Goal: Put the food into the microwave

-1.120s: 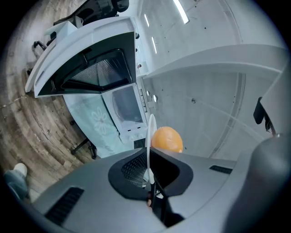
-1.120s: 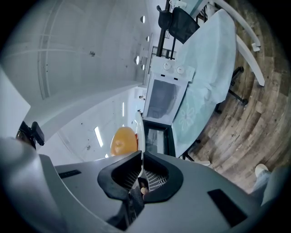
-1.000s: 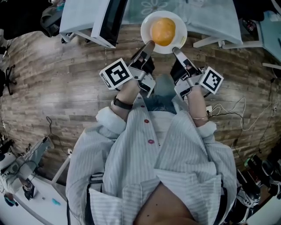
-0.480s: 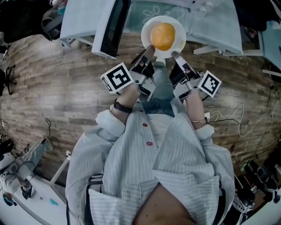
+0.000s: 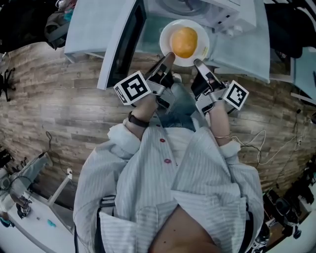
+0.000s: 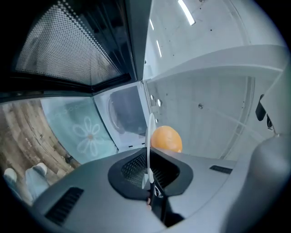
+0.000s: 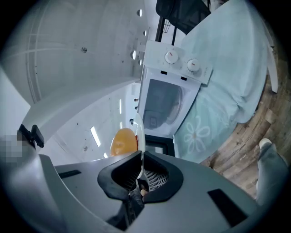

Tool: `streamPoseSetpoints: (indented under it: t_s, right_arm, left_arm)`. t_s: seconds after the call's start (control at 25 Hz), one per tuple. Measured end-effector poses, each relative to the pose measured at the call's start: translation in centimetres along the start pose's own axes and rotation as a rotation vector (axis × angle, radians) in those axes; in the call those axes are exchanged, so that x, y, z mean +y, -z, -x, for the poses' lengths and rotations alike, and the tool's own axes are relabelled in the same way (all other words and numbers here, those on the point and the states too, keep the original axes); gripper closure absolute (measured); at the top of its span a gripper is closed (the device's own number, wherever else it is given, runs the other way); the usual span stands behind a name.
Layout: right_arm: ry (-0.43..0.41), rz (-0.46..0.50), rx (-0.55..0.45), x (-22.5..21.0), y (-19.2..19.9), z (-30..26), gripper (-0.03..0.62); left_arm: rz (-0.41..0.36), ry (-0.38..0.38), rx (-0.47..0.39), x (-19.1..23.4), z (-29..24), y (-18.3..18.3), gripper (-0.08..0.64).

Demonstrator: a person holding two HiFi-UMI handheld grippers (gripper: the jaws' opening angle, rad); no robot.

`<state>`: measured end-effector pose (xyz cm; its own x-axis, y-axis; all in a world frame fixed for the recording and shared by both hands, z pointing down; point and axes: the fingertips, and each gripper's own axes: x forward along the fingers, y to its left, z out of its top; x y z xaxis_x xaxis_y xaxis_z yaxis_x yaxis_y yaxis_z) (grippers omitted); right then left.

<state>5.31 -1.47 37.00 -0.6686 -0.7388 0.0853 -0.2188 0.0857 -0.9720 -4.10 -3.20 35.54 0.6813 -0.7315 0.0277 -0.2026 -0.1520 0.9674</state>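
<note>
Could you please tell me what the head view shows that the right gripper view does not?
Only the head view: the left gripper and the person's striped shirt. Only the right gripper view: the cloth's flower print and the ceiling lights. Both: the right gripper shut on the plate with the orange food.

Food (image 5: 183,41) in the middle of a plate (image 5: 165,33). At the plate's left rim, the left gripper (image 5: 169,54), pinching it; at the right rim, the right gripper (image 5: 196,61), likewise. Just beyond the plate, a microwave (image 5: 232,12) on a table (image 5: 244,49), its door (image 5: 121,44) standing open at the left. Dials (image 7: 172,57) right of the microwave's opening. Floor (image 5: 59,99) below the table.
</note>
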Motion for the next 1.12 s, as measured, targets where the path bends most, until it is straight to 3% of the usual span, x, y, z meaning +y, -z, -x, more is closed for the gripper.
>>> streamPoseSetpoints:
  t_s: [0.32, 1.12]
  right_arm:
    - [0.009, -0.017, 0.079, -1.2, -7.0, -3.5, 0.552]
    - [0.007, -0.003, 0.188, -1.9, -6.9, -4.3, 0.552]
  left_arm:
    - [0.021, -0.05, -0.051, 0.5, -6.9, -2.6, 0.541]
    - [0.025, -0.098, -0.132, 1.2, -6.6, -2.7, 0.541]
